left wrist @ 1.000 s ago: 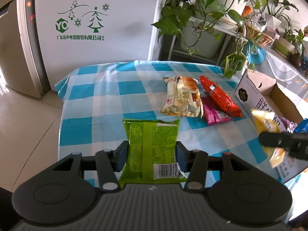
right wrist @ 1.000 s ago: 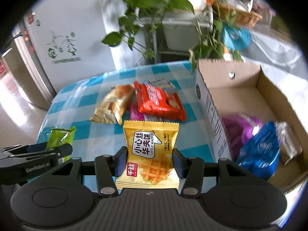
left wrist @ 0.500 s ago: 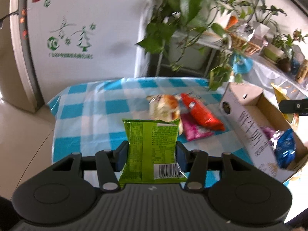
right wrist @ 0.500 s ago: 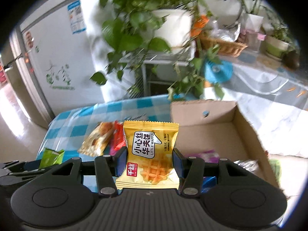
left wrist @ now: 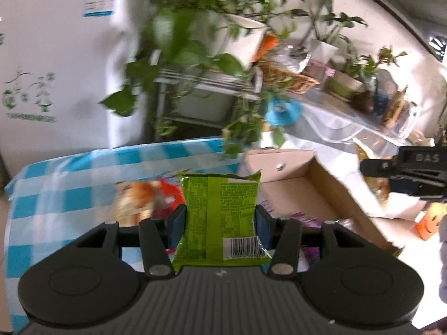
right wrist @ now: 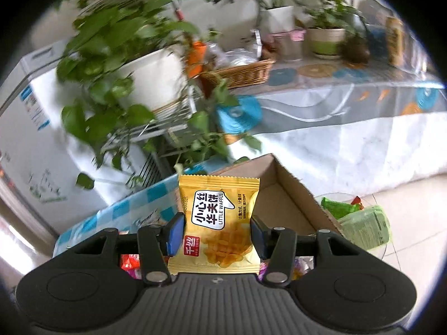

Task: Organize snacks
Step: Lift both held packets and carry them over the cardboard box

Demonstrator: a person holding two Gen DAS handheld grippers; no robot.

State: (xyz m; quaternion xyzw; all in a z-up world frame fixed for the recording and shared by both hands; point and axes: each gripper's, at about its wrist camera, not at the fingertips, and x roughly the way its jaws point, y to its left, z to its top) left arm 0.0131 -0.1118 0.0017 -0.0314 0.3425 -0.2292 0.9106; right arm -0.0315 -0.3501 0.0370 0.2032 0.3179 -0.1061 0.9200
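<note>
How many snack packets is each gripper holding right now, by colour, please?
Green packet, in left gripper: 1
Yellow waffle packet, in right gripper: 1
Total: 2

Leafy potted plant (left wrist: 201, 22), white wall (left wrist: 56, 55)
</note>
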